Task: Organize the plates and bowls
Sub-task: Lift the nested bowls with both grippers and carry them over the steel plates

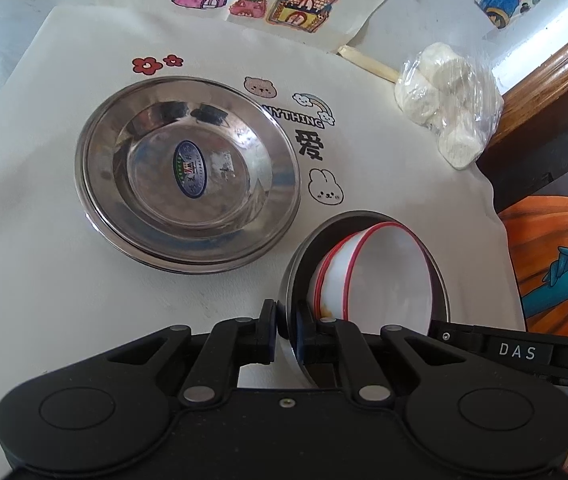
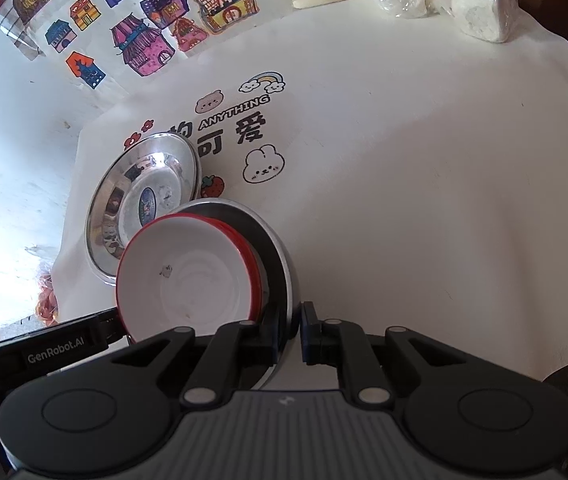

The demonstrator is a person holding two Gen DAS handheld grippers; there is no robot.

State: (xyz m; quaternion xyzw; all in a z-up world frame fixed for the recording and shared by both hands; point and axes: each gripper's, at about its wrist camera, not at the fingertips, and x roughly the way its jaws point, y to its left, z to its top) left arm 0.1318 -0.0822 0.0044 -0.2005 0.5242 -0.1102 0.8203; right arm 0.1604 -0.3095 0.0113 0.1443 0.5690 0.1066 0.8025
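A steel bowl (image 1: 298, 264) holds stacked white bowls with red rims (image 1: 380, 276). My left gripper (image 1: 286, 328) is shut on the steel bowl's left rim. My right gripper (image 2: 290, 330) is shut on its right rim (image 2: 284, 264), with the white bowls (image 2: 188, 276) tilted inside. Stacked steel plates (image 1: 186, 172) with an oval sticker lie on the white cloth to the left, and show in the right wrist view (image 2: 144, 200) beyond the bowl.
A white printed cloth (image 1: 384, 184) covers the table. A plastic bag of white lumps (image 1: 448, 104) sits at the far right, a pale stick (image 1: 368, 63) beside it. Coloured drawings (image 2: 148, 28) lie at the far edge. A wooden frame (image 1: 548, 80) stands right.
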